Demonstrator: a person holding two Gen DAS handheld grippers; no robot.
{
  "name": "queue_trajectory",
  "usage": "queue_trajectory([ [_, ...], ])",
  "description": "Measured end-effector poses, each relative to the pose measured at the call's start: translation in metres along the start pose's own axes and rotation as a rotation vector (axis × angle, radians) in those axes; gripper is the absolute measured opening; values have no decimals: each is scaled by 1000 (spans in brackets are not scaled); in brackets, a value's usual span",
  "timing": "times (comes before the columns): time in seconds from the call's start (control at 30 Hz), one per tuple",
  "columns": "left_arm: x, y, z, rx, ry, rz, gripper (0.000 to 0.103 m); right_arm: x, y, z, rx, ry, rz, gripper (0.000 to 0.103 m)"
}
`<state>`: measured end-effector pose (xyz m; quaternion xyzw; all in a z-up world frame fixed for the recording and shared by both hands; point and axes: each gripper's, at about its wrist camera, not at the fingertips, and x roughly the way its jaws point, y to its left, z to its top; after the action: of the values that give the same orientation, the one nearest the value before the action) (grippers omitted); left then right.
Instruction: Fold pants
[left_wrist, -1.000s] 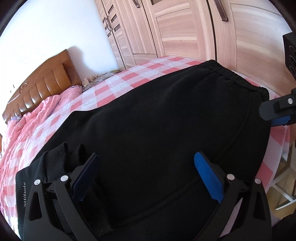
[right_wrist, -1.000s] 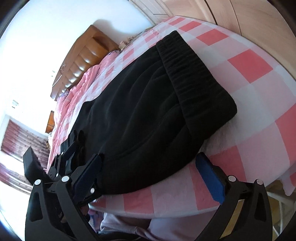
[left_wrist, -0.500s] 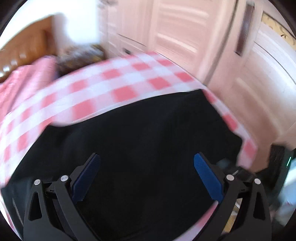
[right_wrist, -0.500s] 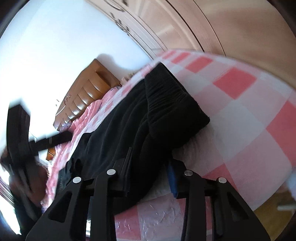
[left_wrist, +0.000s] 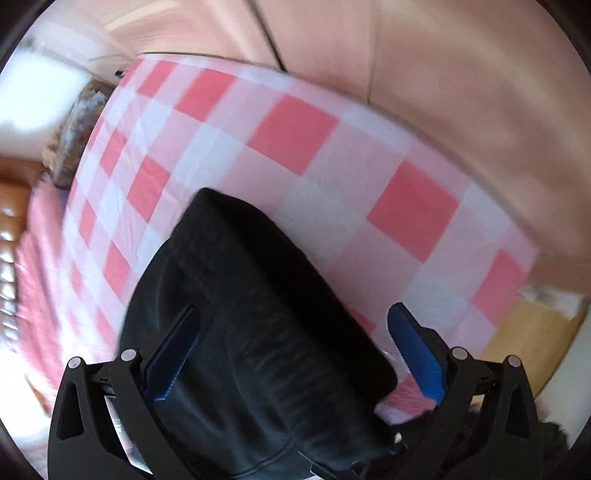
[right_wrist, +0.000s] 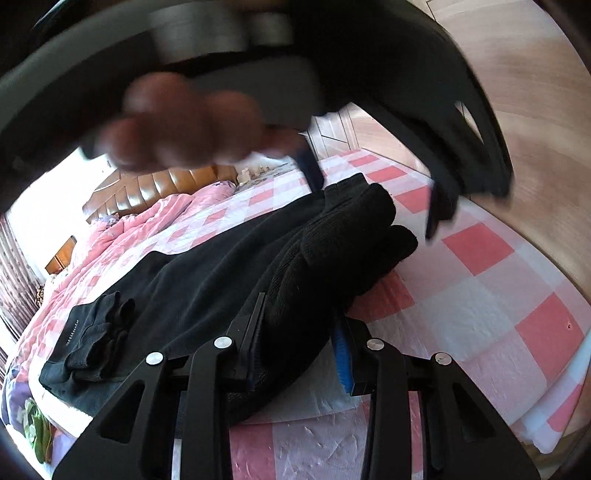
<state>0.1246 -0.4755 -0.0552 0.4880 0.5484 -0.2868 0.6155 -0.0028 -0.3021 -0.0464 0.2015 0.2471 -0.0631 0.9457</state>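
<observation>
Black pants (right_wrist: 207, 273) lie across the bed's pink-and-white checked sheet (right_wrist: 480, 302). Their ribbed waistband (right_wrist: 343, 240) bunches up at the right end; the leg cuffs (right_wrist: 96, 332) lie at the left. My right gripper (right_wrist: 299, 343) is shut on the waistband's near edge. My left gripper (left_wrist: 291, 347) is open, its blue pads (left_wrist: 413, 350) on either side of the waistband end (left_wrist: 258, 302) and above it. The left gripper and the hand holding it fill the top of the right wrist view (right_wrist: 436, 206), blurred.
A pink quilt (right_wrist: 122, 236) and brown padded headboard (right_wrist: 166, 184) lie toward the bed's far end. Light wooden wardrobe doors (left_wrist: 443, 92) stand close behind the bed. The bed edge and wooden floor (left_wrist: 532, 325) are at the right.
My right gripper has closed on the waistband and lifted it slightly. My left gripper has swung from the pants' middle over to the waistband end, still open.
</observation>
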Motion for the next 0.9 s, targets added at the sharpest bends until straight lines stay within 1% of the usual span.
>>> queue_trajectory([
  [0.03, 3, -4, 3, 21, 24, 33, 101, -1, 2, 0, -4, -2, -1, 34],
  [0.07, 13, -14, 6, 59, 62, 94, 101, -1, 2, 0, -6, -3, -1, 34],
  [0.1, 18, -18, 6, 78, 80, 127, 101, -1, 3, 0, -7, -4, -1, 34],
  [0.17, 33, -24, 3, 124, 132, 238, 102, -2, 4, 0, -16, -3, 4, 34],
  [0.2, 31, -23, 2, 126, 121, 228, 97, -2, 5, 0, -21, -1, 5, 35],
  [0.23, 29, -22, -1, 129, 123, 213, 88, -3, 7, 0, -27, 0, 9, 36],
  [0.27, 27, -21, -2, 128, 119, 208, 62, -3, 9, 0, -31, 4, 13, 38],
  [0.3, 23, -17, -5, 124, 108, 223, 44, -3, 10, 0, -30, 5, 13, 41],
  [0.33, 18, -13, -8, 130, 92, 221, 39, -4, 10, 0, -22, 11, 20, 54],
  [0.37, 15, -12, -11, 142, 78, 209, 30, -5, 10, 0, -14, 20, 44, 69],
  [0.4, 8, -8, -17, 138, 54, 191, 25, -5, 10, -1, -5, 28, 67, 99],
  [0.47, -3, 3, -24, 99, 11, 156, 23, -8, 12, -5, 10, 32, 87, 99],
  [0.57, -29, 27, -44, 27, -83, 86, 22, -1, 26, -10, -1, 99, 129, 99],
  [0.6, -43, 41, -58, -9, -129, 57, 21, 2, 35, -12, -20, 115, 137, 99],
  [0.67, -63, 56, -77, -61, -190, 19, 21, 9, 53, -17, -58, 148, 152, 99],
  [0.7, -77, 73, -96, -102, -232, -8, 21, 13, 64, -19, -81, 161, 160, 99],
  [0.73, -88, 80, -107, -132, -263, -26, 21, 17, 81, -23, -119, 175, 169, 99],
  [0.8, -107, 107, -141, -201, -335, -71, 20, 27, 111, -30, -192, 192, 166, 99],
  [0.87, -129, 145, -195, -300, -439, -122, 20, 37, 146, -40, -317, 204, 104, 99],
  [0.9, -135, 158, -216, -338, -475, -142, 20, 41, 161, -46, -392, 208, 48, 99],
])
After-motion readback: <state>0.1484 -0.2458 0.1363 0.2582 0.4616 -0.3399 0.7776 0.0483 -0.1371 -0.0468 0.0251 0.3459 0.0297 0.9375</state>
